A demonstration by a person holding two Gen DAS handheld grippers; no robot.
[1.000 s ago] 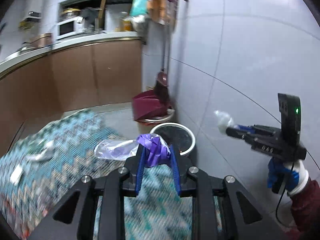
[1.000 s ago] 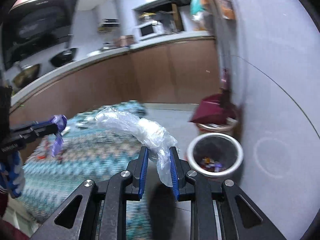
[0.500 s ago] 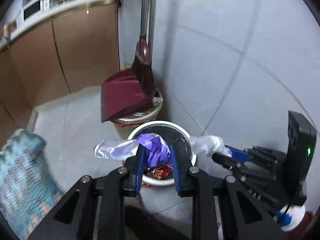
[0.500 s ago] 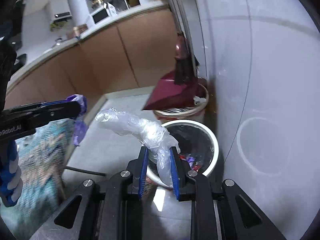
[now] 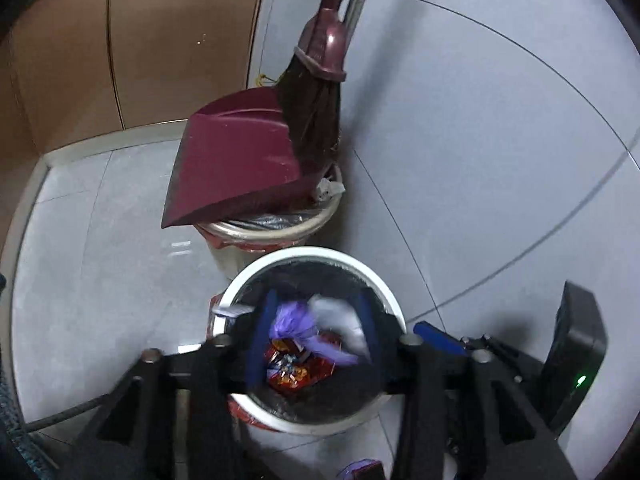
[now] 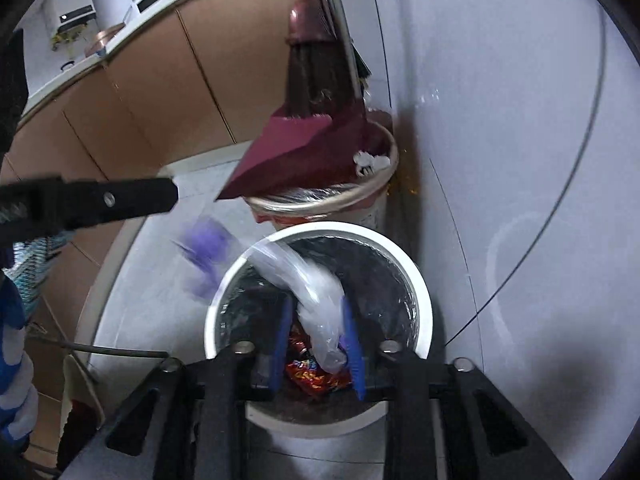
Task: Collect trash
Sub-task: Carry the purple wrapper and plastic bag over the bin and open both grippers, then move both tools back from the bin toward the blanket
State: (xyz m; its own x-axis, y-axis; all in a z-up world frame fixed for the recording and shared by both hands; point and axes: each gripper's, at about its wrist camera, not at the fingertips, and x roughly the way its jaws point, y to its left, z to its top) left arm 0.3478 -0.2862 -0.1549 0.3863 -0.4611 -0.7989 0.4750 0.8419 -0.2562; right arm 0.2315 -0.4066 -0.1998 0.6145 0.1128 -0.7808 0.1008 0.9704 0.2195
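Observation:
A white round bin (image 5: 256, 276) with a black liner stands on the floor against the wall; it also shows in the right wrist view (image 6: 420, 280). Red snack wrappers (image 5: 292, 372) lie in it. My left gripper (image 5: 312, 344) is open right above the bin, and a purple plastic bag (image 5: 292, 320) is loose between its fingers, blurred, falling. In the right wrist view the purple bag (image 6: 204, 256) is in mid-air by the rim. My right gripper (image 6: 316, 344) is open over the bin, with a clear plastic bag (image 6: 312, 288) slipping between its fingers.
A second bin (image 5: 280, 228) stands behind, with a maroon dustpan (image 5: 232, 168) and broom (image 5: 320, 92) resting on it. Brown cabinets (image 5: 120, 40) are at the back left, the white tiled wall (image 5: 480, 140) is on the right. A patterned cloth (image 6: 36, 260) is at the left.
Both grippers moved down over the white bin and opened. The purple bag and the clear bag came loose and are dropping towards the bin.

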